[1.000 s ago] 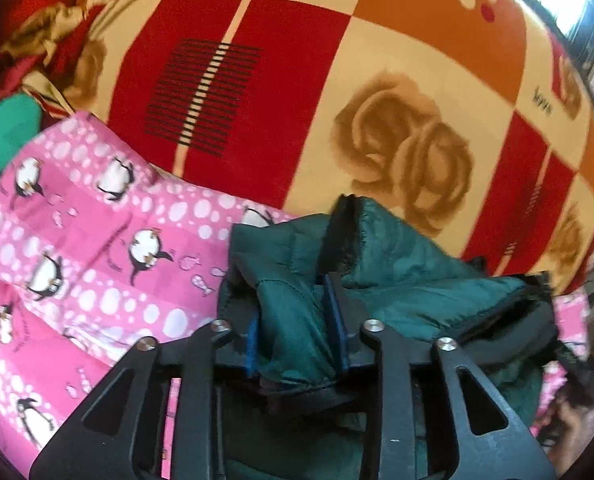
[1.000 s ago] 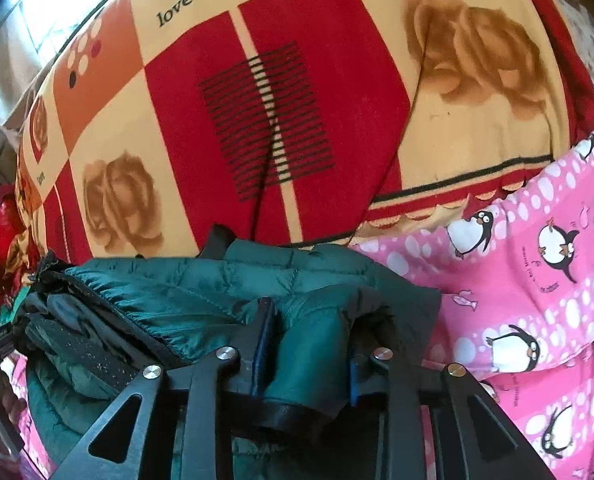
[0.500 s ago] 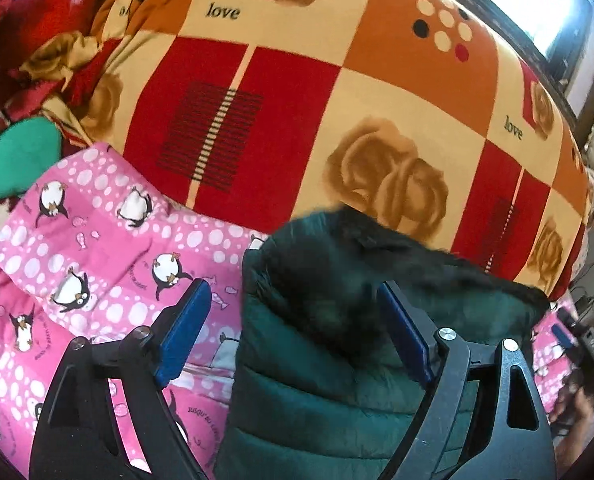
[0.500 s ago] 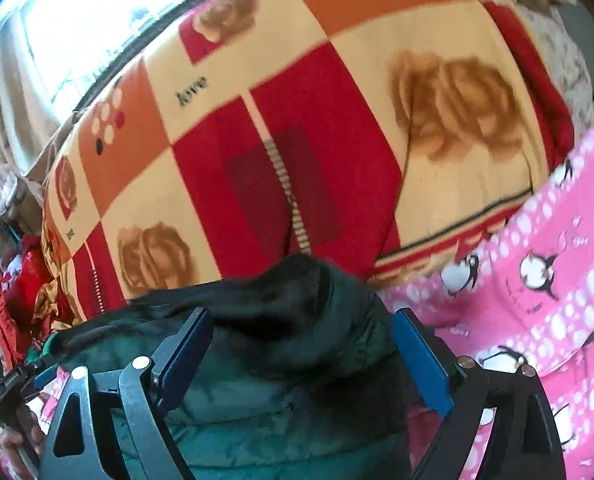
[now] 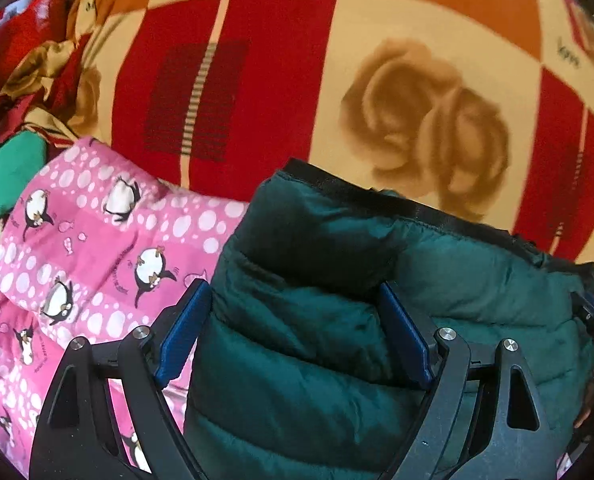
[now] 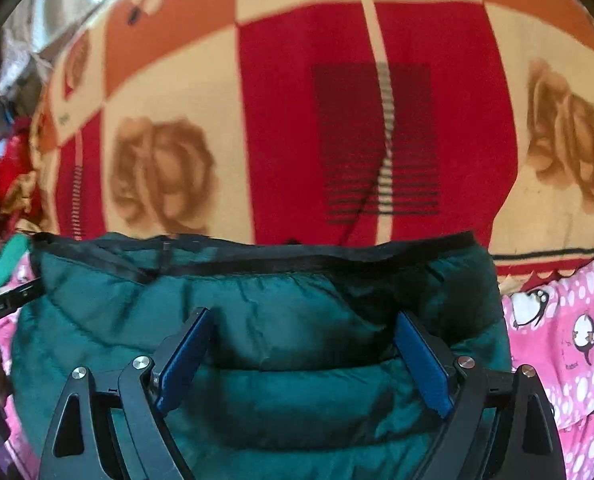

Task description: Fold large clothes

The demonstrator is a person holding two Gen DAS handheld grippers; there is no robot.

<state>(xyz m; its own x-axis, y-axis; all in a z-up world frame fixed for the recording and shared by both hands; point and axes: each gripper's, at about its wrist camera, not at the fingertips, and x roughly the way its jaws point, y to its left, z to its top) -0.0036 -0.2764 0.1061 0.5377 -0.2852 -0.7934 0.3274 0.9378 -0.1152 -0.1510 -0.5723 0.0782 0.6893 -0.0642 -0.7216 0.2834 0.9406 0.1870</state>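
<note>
Now jacket (image 5: 321, 320) between gripper (image 5: 293, 320) fingers

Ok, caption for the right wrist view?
Open right hand-held gripper over folded green puffer jacket on pink penguin blanket.

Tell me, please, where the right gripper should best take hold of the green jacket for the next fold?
Probably the far black-trimmed edge of the green jacket, approached from the near side over the top. It forms a thin, raised rim, easier to pinch than the puffy body beneath the open right gripper.
</note>
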